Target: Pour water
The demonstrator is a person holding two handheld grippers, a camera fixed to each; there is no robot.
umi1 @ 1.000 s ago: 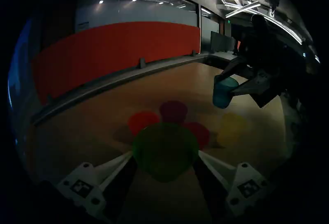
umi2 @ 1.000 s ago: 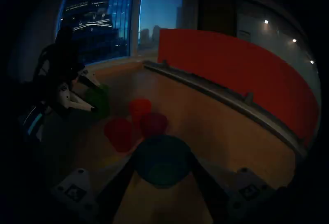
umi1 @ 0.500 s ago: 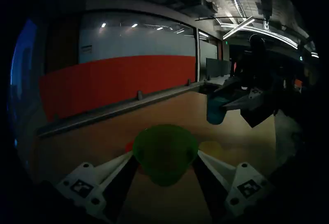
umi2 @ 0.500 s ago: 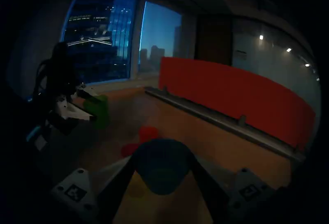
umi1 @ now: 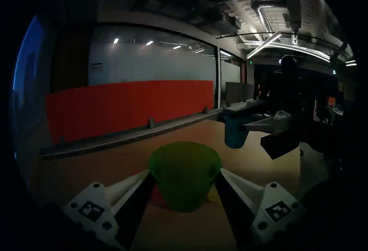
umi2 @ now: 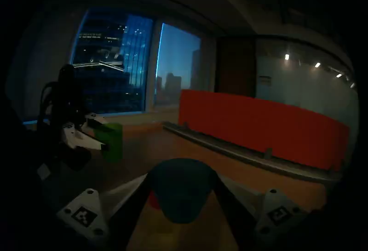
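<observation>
In the left gripper view my left gripper (umi1: 184, 184) is shut on a green cup (umi1: 185, 175), held upright above the wooden table (umi1: 115, 168). A red cup (umi1: 157, 195) peeks out just behind the green one. Farther off at the right, the right gripper (umi1: 250, 124) holds a teal cup (umi1: 235, 131). In the right gripper view my right gripper (umi2: 182, 191) is shut on that teal cup (umi2: 182, 193), held level above the table. The left gripper (umi2: 94, 138) with the green cup (umi2: 112, 141) hangs at the left. A bit of a red cup (umi2: 152, 200) shows beside the teal cup.
A red partition panel (umi1: 129, 103) with a grey rail runs along the table's far edge, also seen as the red panel (umi2: 262, 124). Dark windows (umi2: 110, 62) stand behind the left gripper. The room is dim, with ceiling lights at the upper right.
Both grippers have risen with their cups; the cluster of cups on the table has dropped almost out of sight behind the held cups. Both views now look more level.
</observation>
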